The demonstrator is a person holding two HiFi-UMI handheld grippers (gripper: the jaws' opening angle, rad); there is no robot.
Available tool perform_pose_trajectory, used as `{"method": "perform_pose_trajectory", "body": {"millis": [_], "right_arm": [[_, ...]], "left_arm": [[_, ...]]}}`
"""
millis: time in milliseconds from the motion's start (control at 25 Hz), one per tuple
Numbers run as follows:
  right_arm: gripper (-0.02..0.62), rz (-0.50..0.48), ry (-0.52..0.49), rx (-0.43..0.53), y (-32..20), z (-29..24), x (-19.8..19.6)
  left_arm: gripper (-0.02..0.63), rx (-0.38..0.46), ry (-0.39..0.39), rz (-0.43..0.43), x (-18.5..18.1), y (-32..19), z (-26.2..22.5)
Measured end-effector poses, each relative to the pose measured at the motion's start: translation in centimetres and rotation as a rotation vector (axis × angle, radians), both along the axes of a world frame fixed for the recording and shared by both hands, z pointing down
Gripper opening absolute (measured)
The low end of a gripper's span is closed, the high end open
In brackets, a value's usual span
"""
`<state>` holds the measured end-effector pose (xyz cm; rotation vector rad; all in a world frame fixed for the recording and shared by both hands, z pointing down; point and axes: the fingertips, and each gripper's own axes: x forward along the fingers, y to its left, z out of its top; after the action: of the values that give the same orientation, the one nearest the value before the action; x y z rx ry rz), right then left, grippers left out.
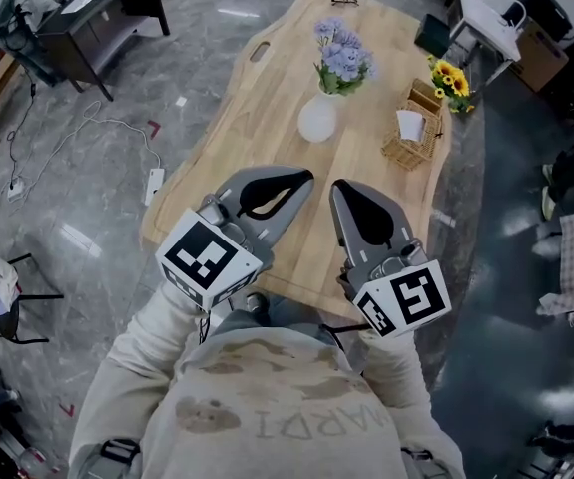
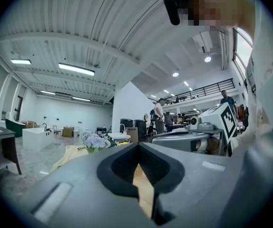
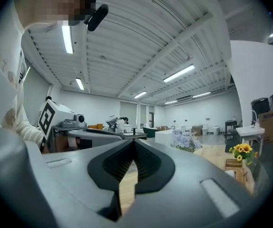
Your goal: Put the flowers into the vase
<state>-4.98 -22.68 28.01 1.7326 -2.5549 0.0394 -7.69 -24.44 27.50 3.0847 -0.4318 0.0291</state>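
A polished grey stone floor point(image 1: 57, 198) spreads around a pale wooden surface point(image 1: 257, 138) with a wavy edge. A dark desk point(image 1: 107, 8) stands at the far left, a white power strip point(image 1: 154, 181) lies with its cable on the floor, and a black chair point(image 1: 12, 297) sits at the left edge. The hall is large and open, with white walls point(image 2: 65, 110), a ribbed white ceiling point(image 3: 141, 46) lit by long strip lights point(image 2: 77, 69), and a railed upper gallery point(image 2: 207, 89) at the back.
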Motion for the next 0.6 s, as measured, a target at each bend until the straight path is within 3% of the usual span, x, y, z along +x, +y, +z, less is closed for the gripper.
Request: {"method": "perform_pose_trajectory", "body": {"millis": [600], "right_arm": [[0.025,-0.005,-0.022,0.000,0.95,-0.49,-0.99]], "left_arm": [[0.001,0.013,0.009,-0.003,-0.86,0.98,-0.63]]}}
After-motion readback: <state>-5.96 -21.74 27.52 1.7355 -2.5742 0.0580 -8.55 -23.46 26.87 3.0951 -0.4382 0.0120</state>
